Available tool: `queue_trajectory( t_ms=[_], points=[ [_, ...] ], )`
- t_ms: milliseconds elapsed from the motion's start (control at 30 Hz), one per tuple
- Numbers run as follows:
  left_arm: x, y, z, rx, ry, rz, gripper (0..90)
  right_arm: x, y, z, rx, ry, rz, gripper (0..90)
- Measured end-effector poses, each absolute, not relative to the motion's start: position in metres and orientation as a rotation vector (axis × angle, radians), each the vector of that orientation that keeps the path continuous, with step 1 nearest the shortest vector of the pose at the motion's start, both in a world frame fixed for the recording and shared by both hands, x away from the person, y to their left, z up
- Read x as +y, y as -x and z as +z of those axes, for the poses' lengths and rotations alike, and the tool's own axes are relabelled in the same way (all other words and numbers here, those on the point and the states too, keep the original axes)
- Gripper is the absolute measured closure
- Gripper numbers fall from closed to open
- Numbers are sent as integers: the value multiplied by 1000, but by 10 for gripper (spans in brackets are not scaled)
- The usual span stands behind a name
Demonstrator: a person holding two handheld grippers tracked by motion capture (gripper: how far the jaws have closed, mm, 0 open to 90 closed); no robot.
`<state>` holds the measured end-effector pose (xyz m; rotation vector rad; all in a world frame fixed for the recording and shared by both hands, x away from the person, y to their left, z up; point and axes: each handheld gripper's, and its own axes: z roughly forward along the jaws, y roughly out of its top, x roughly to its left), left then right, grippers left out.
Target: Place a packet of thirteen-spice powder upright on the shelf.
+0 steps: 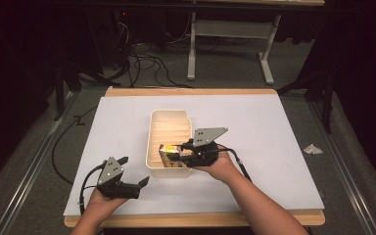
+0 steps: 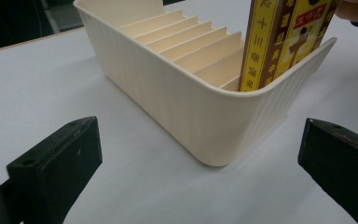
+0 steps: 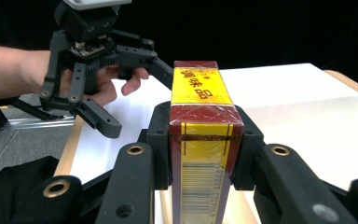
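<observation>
One divider (image 2: pixel 200 56) stands just behind the tongs-held box (image 2: pixel 279 42).

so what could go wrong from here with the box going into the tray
1. The box stands in the end slot, leaning on the tray wall; released tilted, it could tip out.
2. The left gripper is open and apart from the tray, so a push by the right gripper may slide it.

Left hand-held gripper (image 1: pixel 134 172) black, grey three-cornered plate with dark screw holes, black cable trailing, right hand-held gripper (image 1: pixel 177 151) alike, brass-coloured rivets on black linkage arms, bare forearms, no sleeves
</observation>
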<state>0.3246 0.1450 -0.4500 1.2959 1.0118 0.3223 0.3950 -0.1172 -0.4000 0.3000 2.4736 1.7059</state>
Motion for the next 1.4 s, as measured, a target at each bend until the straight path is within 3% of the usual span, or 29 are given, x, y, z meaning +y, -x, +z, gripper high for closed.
queue_trajectory(
  t_ms=[733, 1133, 1400],
  points=[
    [143, -324, -451, 1011, -1313, 310, 2, -104, -394, -421, 2502, -321, 1633, 669],
    [142, -325, -452, 1009, -1323, 313, 2, -109, -392, -420, 2524, -372, 1660, 554],
    [143, -324, -453, 1011, -1323, 313, 2, -112, -388, -417, 2532, -402, 1658, 398]
  ],
)
